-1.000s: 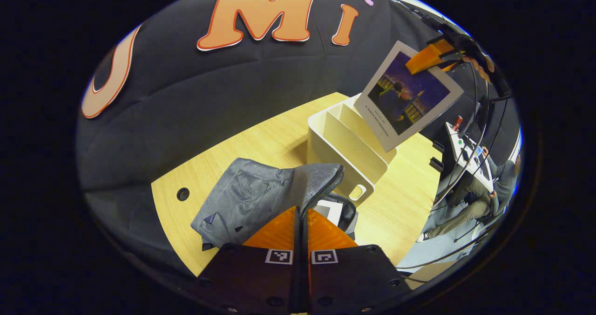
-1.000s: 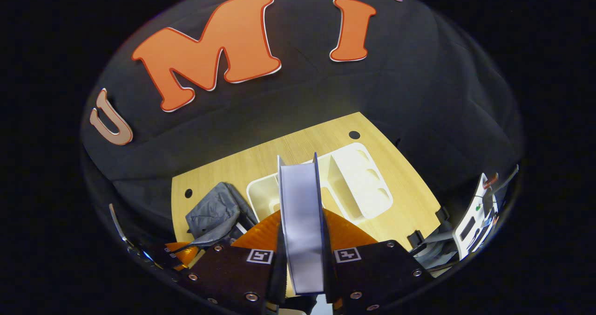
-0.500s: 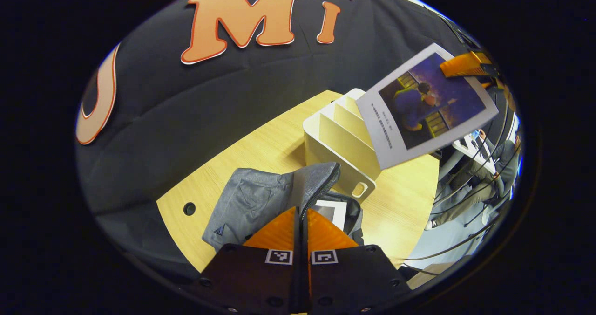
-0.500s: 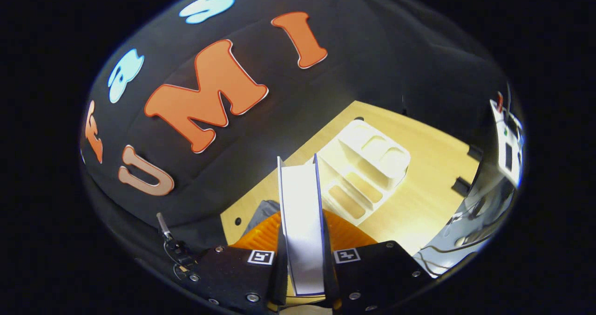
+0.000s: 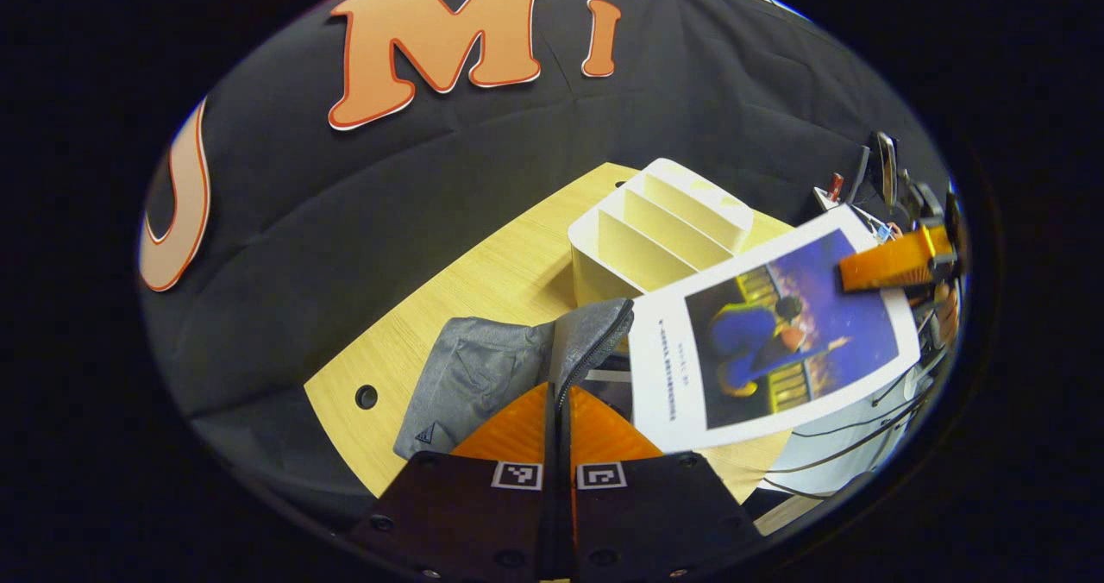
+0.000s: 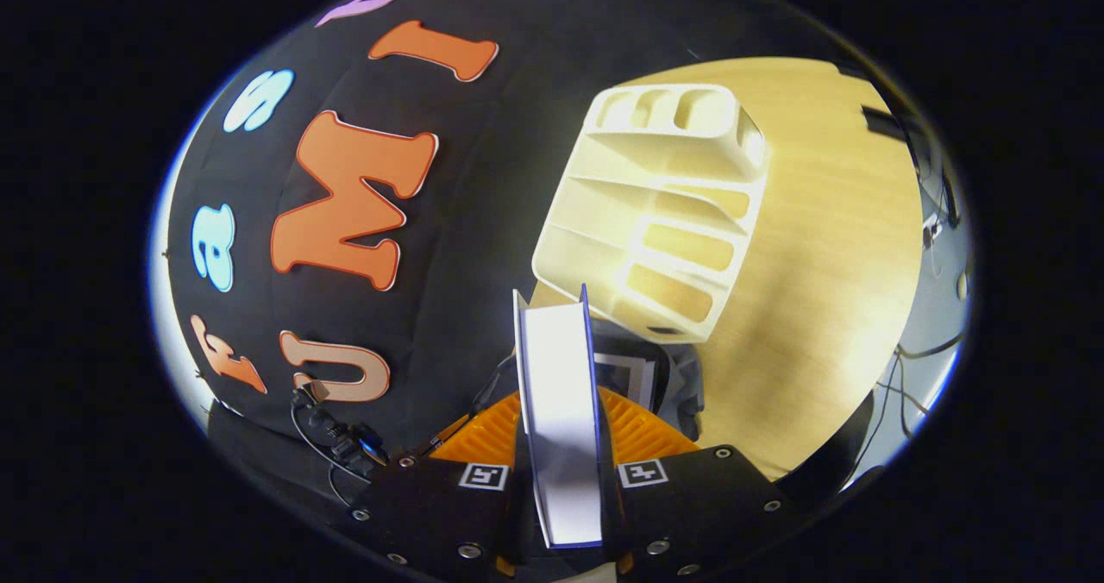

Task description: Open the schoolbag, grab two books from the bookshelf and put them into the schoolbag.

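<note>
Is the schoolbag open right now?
Open: the left gripper holds the schoolbag flap up by its zipper edge, exposing a book inside.

one schoolbag [image 5: 483, 367], two books [image 5: 768, 341], one bookshelf [image 5: 655, 229]

The soft heathered-grey fabric schoolbag [image 5: 483, 367] has a dark zip edge. The thin book with a white-bordered cover [image 5: 768, 341] shows a deep blue and purple scene with yellow touches. The slotted cream plastic bookshelf [image 5: 655, 229] stands on the pale wood-grain surface [image 5: 483, 281]. Each claw has ridged orange fingers [image 5: 517, 432] and black-and-white square markers.
</note>
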A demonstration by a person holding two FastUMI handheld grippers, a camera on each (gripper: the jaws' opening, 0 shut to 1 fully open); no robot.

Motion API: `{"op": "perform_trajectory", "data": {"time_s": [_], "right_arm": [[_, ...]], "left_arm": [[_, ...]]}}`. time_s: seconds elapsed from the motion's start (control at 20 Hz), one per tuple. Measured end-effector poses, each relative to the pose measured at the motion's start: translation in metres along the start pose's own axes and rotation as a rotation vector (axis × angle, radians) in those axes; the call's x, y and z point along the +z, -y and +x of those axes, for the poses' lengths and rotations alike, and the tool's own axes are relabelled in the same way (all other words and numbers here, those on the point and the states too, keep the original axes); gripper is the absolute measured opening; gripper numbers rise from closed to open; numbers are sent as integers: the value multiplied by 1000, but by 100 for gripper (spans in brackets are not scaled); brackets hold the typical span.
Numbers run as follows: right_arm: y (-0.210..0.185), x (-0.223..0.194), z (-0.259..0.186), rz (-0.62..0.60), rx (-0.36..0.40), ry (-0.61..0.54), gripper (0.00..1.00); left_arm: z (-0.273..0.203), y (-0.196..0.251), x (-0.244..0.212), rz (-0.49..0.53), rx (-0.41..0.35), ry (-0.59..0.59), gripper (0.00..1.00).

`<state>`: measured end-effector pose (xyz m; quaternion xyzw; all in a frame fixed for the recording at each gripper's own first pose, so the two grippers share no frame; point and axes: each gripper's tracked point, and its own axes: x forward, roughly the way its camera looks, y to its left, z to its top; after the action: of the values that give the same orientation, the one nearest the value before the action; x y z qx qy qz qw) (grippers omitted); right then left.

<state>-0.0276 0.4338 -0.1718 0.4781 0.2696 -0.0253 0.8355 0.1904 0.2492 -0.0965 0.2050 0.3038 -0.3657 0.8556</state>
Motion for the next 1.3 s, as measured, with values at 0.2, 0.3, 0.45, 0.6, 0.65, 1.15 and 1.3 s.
{"op": "perform_trajectory", "data": {"time_s": [0.2,0.3,0.45,0.6,0.65,1.15,1.3], "right_arm": [[21,-33,30,86,10,-48,32],[30,-49,45,102,4,-83,32],[39,-58,72,120,-7,-86,32],[44,-62,97,141,-6,-69,32],[44,-62,105,150,11,-55,32],[44,-73,169,234,133,33,32],[34,-78,186,238,133,32,31]], "left_arm": [[-5,-8,13,-14,35,6,1],[-7,-13,16,0,51,0,1],[-4,-17,16,16,60,-2,1],[-7,-15,18,29,65,2,1],[-8,-14,18,34,66,-1,0],[-17,8,30,110,70,12,0],[-19,19,36,122,55,28,1]]}}
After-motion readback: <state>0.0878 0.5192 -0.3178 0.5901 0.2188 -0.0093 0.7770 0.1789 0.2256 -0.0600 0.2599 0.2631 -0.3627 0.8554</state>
